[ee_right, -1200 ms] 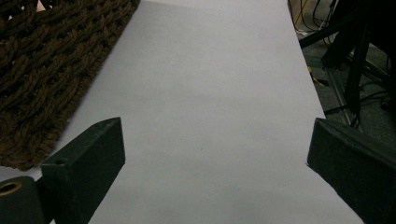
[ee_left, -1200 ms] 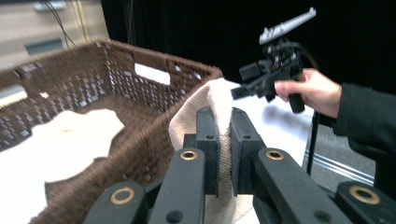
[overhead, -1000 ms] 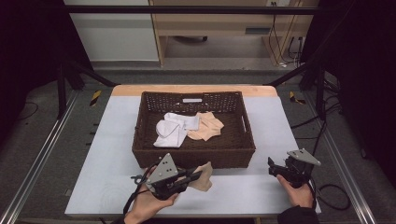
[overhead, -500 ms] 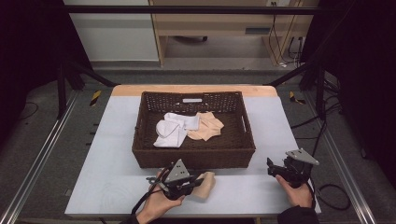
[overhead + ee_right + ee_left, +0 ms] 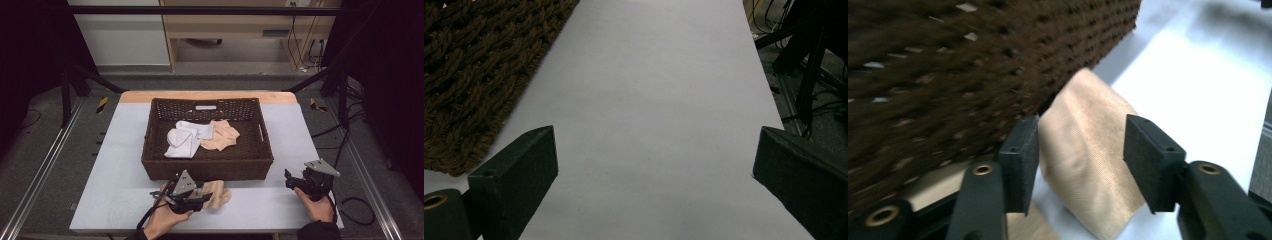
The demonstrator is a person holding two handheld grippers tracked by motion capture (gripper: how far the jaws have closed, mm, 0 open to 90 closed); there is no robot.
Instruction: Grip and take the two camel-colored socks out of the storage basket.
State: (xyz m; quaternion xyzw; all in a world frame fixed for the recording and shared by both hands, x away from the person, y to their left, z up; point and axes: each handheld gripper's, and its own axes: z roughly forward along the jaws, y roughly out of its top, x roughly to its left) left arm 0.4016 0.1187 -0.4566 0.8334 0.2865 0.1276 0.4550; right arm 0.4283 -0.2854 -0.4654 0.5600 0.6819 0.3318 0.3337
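Note:
A tan sock (image 5: 218, 195) lies on the grey table just in front of the brown wicker basket (image 5: 207, 168). My left gripper (image 5: 204, 198) is low at the sock's left end. In the left gripper view the sock (image 5: 1088, 150) stands folded between the two pads, and my left gripper (image 5: 1083, 155) is open around it, with a gap on each side. The basket wall (image 5: 973, 65) is close on the left there. My right gripper (image 5: 289, 180) rests at the front right of the table; its jaws (image 5: 654, 165) are wide open over bare table.
Inside the basket lie white socks (image 5: 182, 140) and another tan sock (image 5: 220, 136). The basket corner (image 5: 474, 60) is left of the right gripper. The table edge and black frame legs (image 5: 809, 75) are to its right.
The left gripper and the tan sock have dropped a little toward the table front, and the sock now lies flatter on the table. The right gripper has hardly moved.

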